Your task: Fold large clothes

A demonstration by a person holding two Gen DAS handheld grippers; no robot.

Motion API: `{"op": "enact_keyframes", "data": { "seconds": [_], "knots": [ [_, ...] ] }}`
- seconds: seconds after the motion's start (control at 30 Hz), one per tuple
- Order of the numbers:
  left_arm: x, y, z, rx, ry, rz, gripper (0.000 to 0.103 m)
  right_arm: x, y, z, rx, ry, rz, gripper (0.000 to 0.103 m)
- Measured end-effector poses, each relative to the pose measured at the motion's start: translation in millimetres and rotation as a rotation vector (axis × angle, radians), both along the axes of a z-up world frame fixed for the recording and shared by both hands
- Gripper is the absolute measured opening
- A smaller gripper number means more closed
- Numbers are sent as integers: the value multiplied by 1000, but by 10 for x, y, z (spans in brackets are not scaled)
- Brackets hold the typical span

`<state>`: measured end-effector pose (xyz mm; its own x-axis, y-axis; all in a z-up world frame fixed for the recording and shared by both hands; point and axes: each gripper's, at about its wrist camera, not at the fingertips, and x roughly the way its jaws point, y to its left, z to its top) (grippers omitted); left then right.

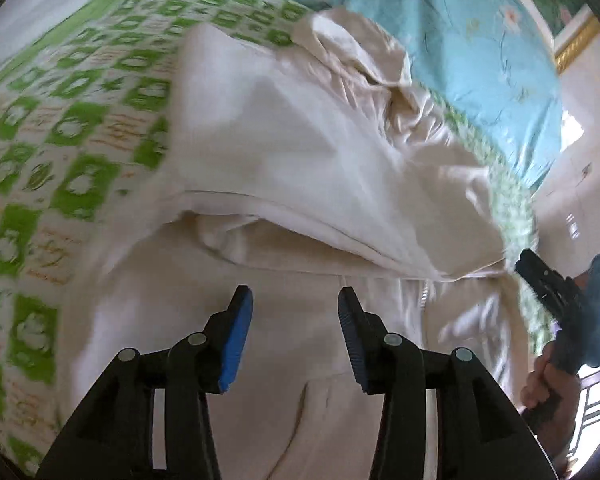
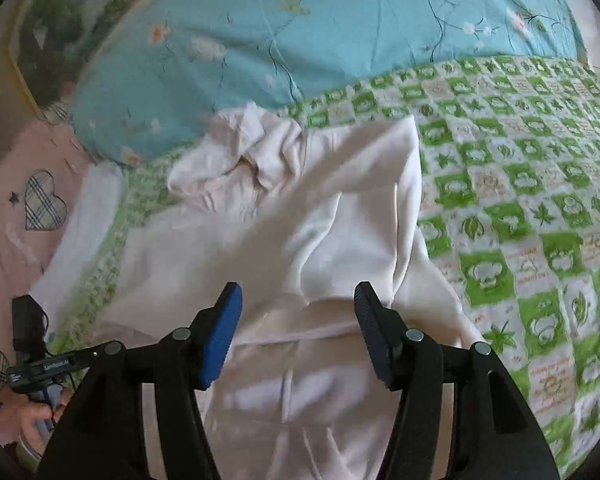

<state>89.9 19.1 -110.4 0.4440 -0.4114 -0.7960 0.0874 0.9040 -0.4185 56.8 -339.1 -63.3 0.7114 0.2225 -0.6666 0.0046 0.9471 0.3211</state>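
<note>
Garment: a cream zip hoodie point(image 1: 292, 184) lies on the bed, spread over a green-and-white checked sheet point(image 1: 60, 128), straight ahead of and below both tongs.
Left tongs point(image 1: 296, 300): spread wide, pinching nothing, hovering over the lower front of the hoodie near the zip point(image 1: 422, 300) and a pocket opening.
Right tongs point(image 2: 298, 296): also spread, nothing between the pads, poised above the middle of the hoodie; in the left view they show at the far right, off the garment's edge.
Done so far: one sleeve or side panel point(image 2: 364, 200) appears already laid across the body, forming a broad flap with a clean diagonal edge just ahead of the tongs.
Left to do: judging from this, the other side, the bunched hood point(image 2: 256, 148) and the final lengthwise fold remain; the task looks early to midway.
Long axis: runs away from the tongs, hem nearest them, hood at the far end.
Pointing: the hood end points toward a turquoise flowered quilt point(image 2: 300, 28) beyond the hoodie.
Hood state: crumpled, not flattened, touching the quilt's edge or just short of it; I cannot tell which.
Image quality: both views are motion-blurred, so fine seams are unclear.
</note>
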Motion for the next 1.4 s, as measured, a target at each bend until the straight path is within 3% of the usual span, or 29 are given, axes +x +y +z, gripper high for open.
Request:
{"op": "enact_keyframes", "data": {
  "seconds": [0.07,0.13,0.2,0.3,0.4,0.57,0.77,0.87,0.97,1.1,1.13,1.17,1.2,1.27,1.33,1.4],
  "knots": [
    [145,-36,-34,59,-17,34,42,51,1,-75,-35,26,-14,59],
    [277,34,-67,75,-19,79,26,123,-94,-153,28,51,-37,59],
    [402,193,-75,137,-11,168,24,162,-126,-187,4,61,-55,59],
    [394,482,-51,75,2,252,27,225,-153,-282,-47,85,-62,59],
    [243,649,-117,12,58,250,27,301,-201,-411,-87,119,-69,59],
    [-85,762,-3,25,47,192,43,197,-323,-261,-53,62,-106,59],
    [-70,986,408,-37,-86,242,63,304,-444,-91,-15,39,-89,59],
    [61,1010,462,-15,-110,257,64,397,-384,-18,0,20,-48,59],
    [221,963,386,-4,-83,243,64,494,-219,16,-17,7,18,59],
    [310,895,236,5,-50,221,64,775,-184,-227,-43,133,12,59],
    [337,857,210,9,-45,217,64,846,-194,-313,-24,173,26,42],
    [355,834,185,13,-40,212,64,879,-193,-353,-21,185,41,16],
    [365,814,177,15,-41,203,66,914,-187,-367,-48,193,47,0],
    [399,753,141,52,-46,178,68,972,-301,-341,-84,173,-9,0],
    [435,713,95,91,-42,170,68,1013,-560,-265,15,135,-69,0],
    [452,727,60,74,-26,167,68,1001,-703,-186,112,110,-72,5]
  ]
}}
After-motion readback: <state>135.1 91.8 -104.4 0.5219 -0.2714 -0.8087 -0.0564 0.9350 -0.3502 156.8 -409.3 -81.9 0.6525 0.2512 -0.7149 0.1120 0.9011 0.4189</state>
